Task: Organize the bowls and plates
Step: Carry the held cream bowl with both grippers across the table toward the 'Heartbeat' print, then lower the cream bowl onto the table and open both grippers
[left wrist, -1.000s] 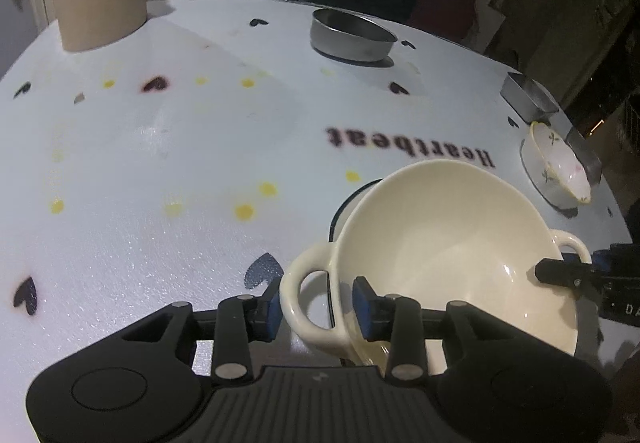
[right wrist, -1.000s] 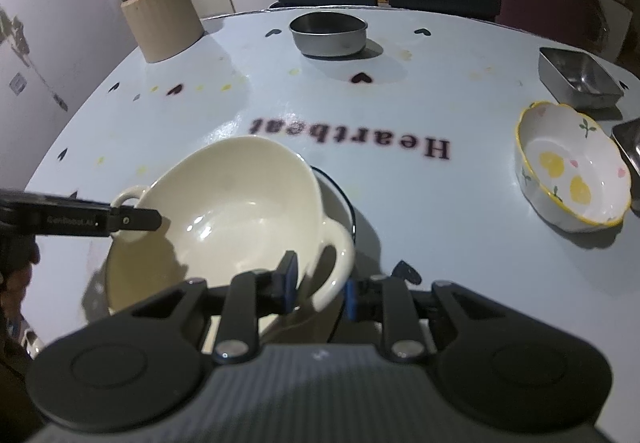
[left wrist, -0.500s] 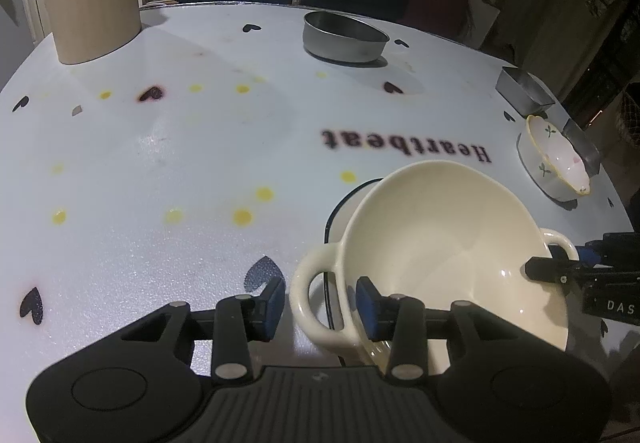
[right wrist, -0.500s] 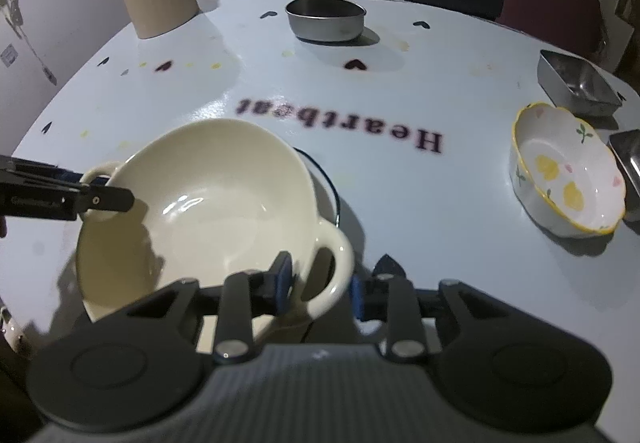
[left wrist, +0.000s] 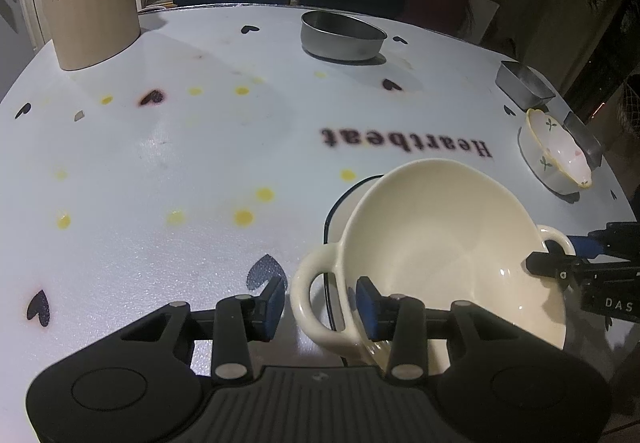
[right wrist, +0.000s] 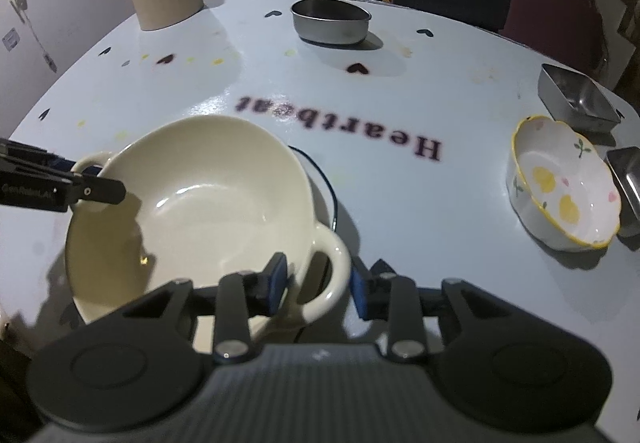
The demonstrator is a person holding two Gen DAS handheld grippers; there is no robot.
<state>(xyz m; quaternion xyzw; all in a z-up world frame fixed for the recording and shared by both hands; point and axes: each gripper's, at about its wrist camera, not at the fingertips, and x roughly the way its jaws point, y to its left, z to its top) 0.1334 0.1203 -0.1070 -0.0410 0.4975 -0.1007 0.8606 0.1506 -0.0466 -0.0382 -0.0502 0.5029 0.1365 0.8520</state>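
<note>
Letting go is what this moment shows: the right gripper [right wrist: 316,283] has just been opening, and its blue pads now stand clear on either side of the right loop handle of the cream bowl [right wrist: 192,195], where a second ago they sat much closer to it. The left gripper [left wrist: 320,299] is likewise spread around the left handle, with a visible gap between each pad and the loop, so neither side is pinching anything. The bowl sits on a dark-rimmed white plate [left wrist: 340,199] near the front edge of the table [left wrist: 160,163], just this side of the printed word, and compared with a second ago it sits lower and more level, as if it has been set down. That suggests this bowl is placed and the stacking step is nearly finished; both grippers would next need to back straight off the handles without hooking them. Still loose on the table are the flowered bowl [right wrist: 564,187] to the right, the round metal pan [right wrist: 330,21] at the far side and the square metal tins [right wrist: 576,99] near the right edge.
</note>
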